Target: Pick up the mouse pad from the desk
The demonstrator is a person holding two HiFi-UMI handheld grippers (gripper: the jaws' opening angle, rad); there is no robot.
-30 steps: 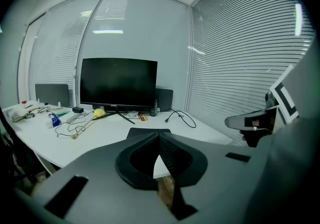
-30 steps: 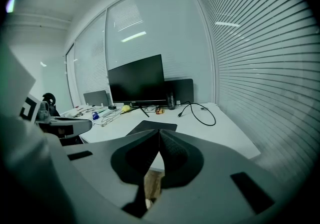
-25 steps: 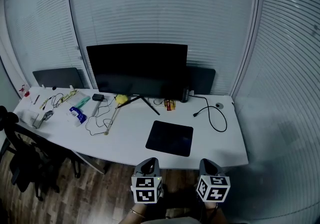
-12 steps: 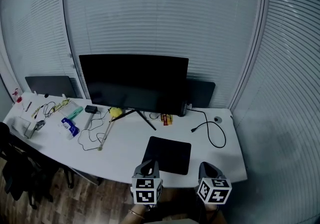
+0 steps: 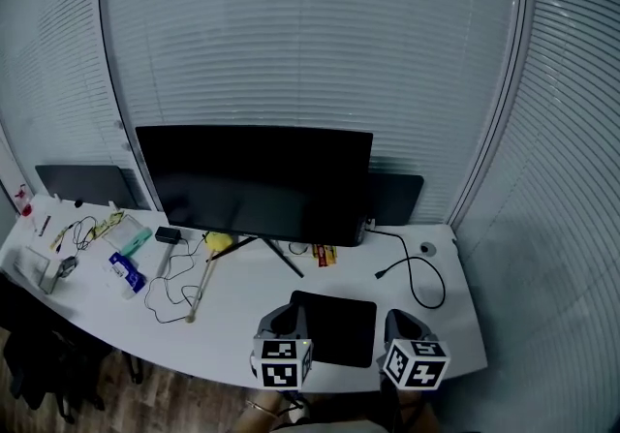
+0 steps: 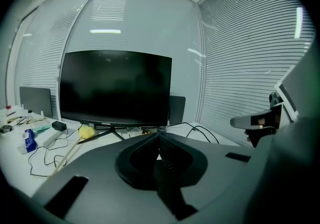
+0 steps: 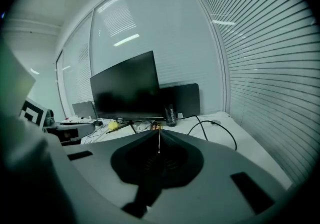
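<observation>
— Change since the last entry?
— Left gripper [image 5: 290,313] and right gripper [image 5: 400,317] are coming forward, now reaching over the desk [image 5: 232,320] edge opposite the monitor [image 5: 254,184].
— Jaws?
— Both pairs are sitting pressed together, gripping nothing.
— Mouse pad?
— Mouse pad [image 5: 339,326] is lying flat, untouched, just before the monitor's right half.

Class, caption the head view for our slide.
Shut and empty, the left gripper and right gripper hover by the black mouse pad on the white desk before a dark monitor.
</observation>
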